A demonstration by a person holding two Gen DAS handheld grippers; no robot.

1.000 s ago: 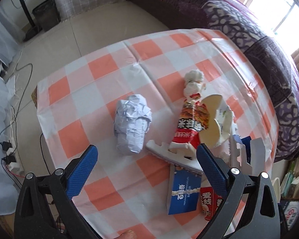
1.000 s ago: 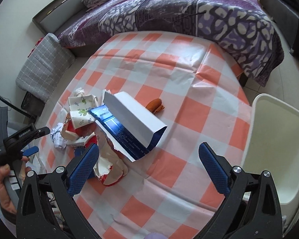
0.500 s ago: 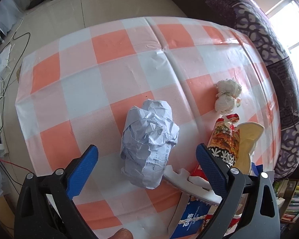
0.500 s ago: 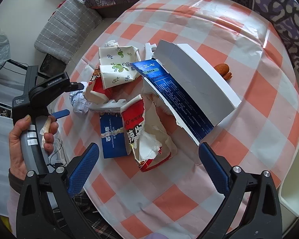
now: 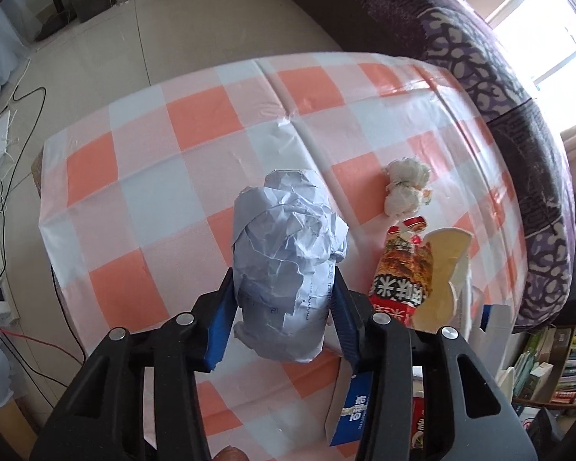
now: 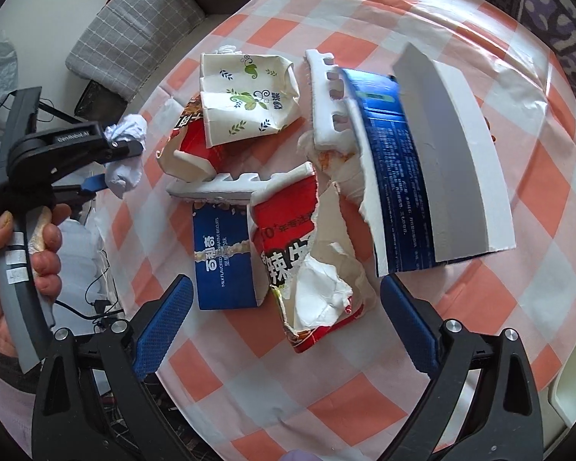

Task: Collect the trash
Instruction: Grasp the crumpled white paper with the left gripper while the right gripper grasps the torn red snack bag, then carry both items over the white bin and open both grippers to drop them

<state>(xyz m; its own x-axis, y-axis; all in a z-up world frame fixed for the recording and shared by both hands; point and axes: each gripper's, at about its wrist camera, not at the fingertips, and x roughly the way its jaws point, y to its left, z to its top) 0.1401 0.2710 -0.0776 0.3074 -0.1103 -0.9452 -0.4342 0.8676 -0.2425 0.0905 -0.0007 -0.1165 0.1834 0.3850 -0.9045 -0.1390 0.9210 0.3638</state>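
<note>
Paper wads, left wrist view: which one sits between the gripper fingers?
The large crumpled bluish-white paper ball, clamped by the left gripper. The small white tissue wad lies apart on the tablecloth, untouched.

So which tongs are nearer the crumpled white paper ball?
Left. The left tongs are shut on the crumpled paper ball. The right tongs hang open over the torn red wrapper, apart from it.

Both wrist views steep down, close; share checkered table [image 5: 196, 123].
</note>
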